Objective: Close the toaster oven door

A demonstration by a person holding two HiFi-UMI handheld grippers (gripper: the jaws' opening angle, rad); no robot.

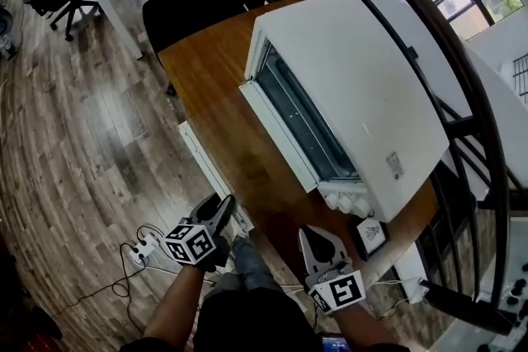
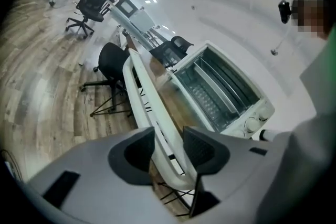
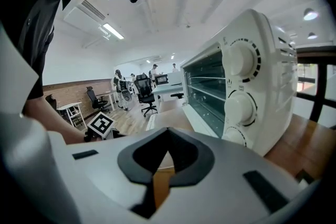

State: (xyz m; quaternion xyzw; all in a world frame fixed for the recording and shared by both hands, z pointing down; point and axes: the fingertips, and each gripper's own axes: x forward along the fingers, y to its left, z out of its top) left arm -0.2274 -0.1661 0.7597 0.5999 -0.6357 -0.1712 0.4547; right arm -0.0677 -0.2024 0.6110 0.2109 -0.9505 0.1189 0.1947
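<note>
The wooden bench [image 1: 206,70] is carrying a white toaster oven [image 1: 363,86], which is standing with its front opening facing the person. Its glass door [image 1: 239,157] is lying swung down, roughly level over the bench, so the cavity and rack are showing. Along the door's outer edge, near the bench edge, the long white handle [image 1: 206,165] is running crosswise.

The left gripper [image 1: 219,206] is sitting at that handle: in the left gripper view its jaws are standing spread, with the handle bar [image 2: 144,92] passing between them and neither pad visibly pressing on it. The right gripper [image 1: 318,243] is hanging near the oven's knob end, apart from the door, and its jaws are pressed together on nothing.

The step in hand looks like taking the handle. The next move is likely calling for the left jaws to be pinching the bar, then swinging it up and toward the oven front until the door is seating flush.
</note>
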